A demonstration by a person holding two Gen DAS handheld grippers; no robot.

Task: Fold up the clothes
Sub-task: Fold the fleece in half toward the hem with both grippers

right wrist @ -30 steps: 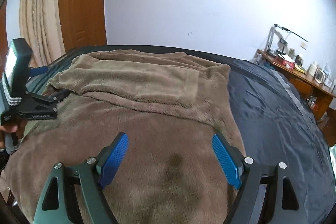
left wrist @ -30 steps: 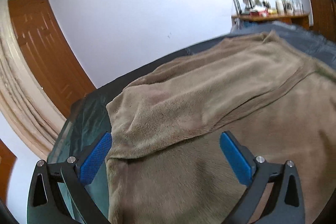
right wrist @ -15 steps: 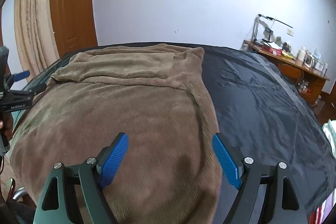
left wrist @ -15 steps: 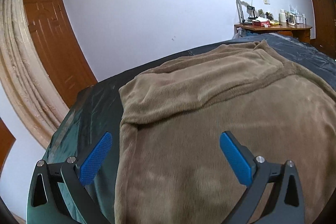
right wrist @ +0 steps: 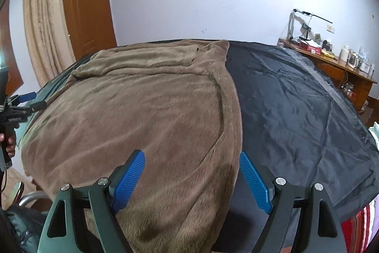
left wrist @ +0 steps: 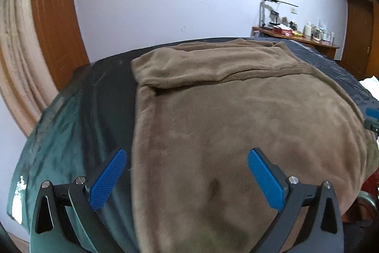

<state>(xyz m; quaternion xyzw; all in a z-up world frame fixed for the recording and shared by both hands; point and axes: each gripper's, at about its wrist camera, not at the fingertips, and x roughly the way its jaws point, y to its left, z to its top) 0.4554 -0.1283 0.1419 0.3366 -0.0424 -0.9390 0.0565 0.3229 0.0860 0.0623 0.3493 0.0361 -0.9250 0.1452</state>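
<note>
A brown fleece garment (left wrist: 225, 115) lies spread on the dark bed cover (left wrist: 99, 106), its far end folded back toward me. In the right wrist view the garment (right wrist: 146, 110) covers the left half of the bed. My left gripper (left wrist: 187, 176) is open and empty, above the garment's near left edge. My right gripper (right wrist: 191, 178) is open and empty, above the garment's near right edge. The left gripper also shows at the far left of the right wrist view (right wrist: 26, 102). A bit of the right gripper (left wrist: 373, 120) shows at the right edge of the left wrist view.
Dark cover (right wrist: 296, 110) lies bare to the right of the garment. A wooden desk (right wrist: 331, 63) with a lamp and small items stands at the back right. A wooden door (right wrist: 87, 6) and beige curtain (right wrist: 42, 23) are at the back left.
Both grippers have drawn back toward the near edge of the bed, open and empty throughout. The folded far end now lies farther away.
</note>
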